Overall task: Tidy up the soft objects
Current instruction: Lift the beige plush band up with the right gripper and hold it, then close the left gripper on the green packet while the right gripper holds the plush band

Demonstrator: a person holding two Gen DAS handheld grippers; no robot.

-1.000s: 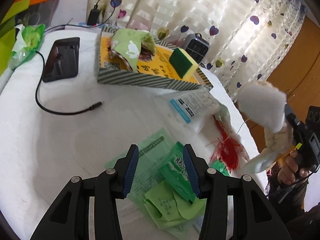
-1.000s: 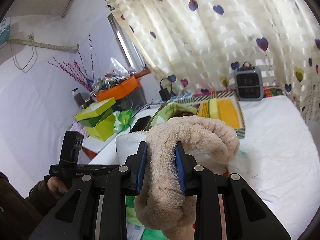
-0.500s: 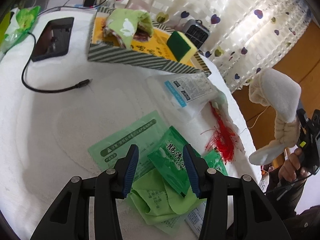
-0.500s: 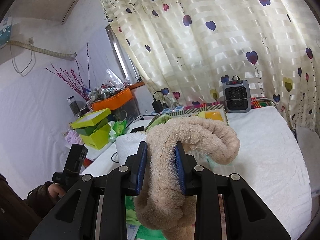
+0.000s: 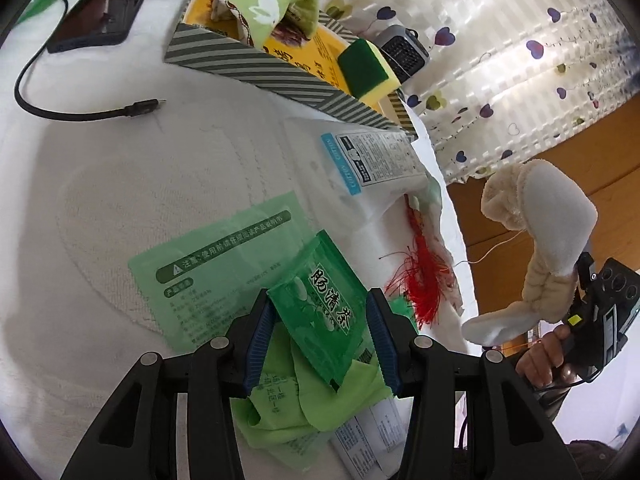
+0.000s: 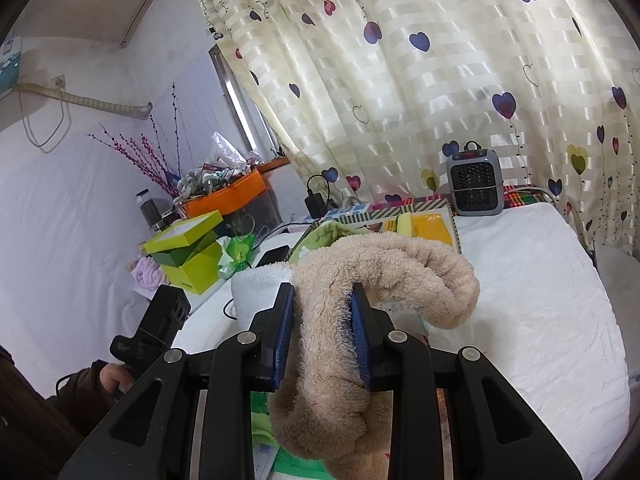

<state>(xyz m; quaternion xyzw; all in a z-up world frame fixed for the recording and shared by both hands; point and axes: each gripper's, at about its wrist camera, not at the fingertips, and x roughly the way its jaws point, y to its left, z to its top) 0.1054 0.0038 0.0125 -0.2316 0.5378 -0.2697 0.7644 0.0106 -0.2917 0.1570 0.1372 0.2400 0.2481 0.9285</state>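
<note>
The beige plush toy (image 6: 376, 280) is clamped between the blue pads of the right claw (image 6: 322, 336), its furry middle squeezed between them while one limb curls up and over to the right and the rest droops below the jaws. In the left wrist view the same toy (image 5: 536, 240) hangs in the air off the table's right edge, well apart from the striped box (image 5: 280, 68) where a green cloth pouch (image 5: 272, 4) and a sponge (image 5: 366, 70) already sit. That grip and the toy's place look the same as a second ago; the right hand has not carried it any closer to the box.

What has changed is on the left. The left claw (image 5: 318, 334) has come down and tilted toward the pile just below it, so the dark green packet (image 5: 324, 312) now lies between its open jaws, with a pad just beside each long edge. I cannot tell for sure that either pad touches it, and the gap has not narrowed, so nothing is gripped yet. Under the packet lie a pale green cloth (image 5: 280, 400) and a light green plastic bag (image 5: 216, 264); a red tassel (image 5: 420, 272) lies just right of the claw.

This suggests the left hand is lining up the next pickup while the toy waits to be placed.
</note>
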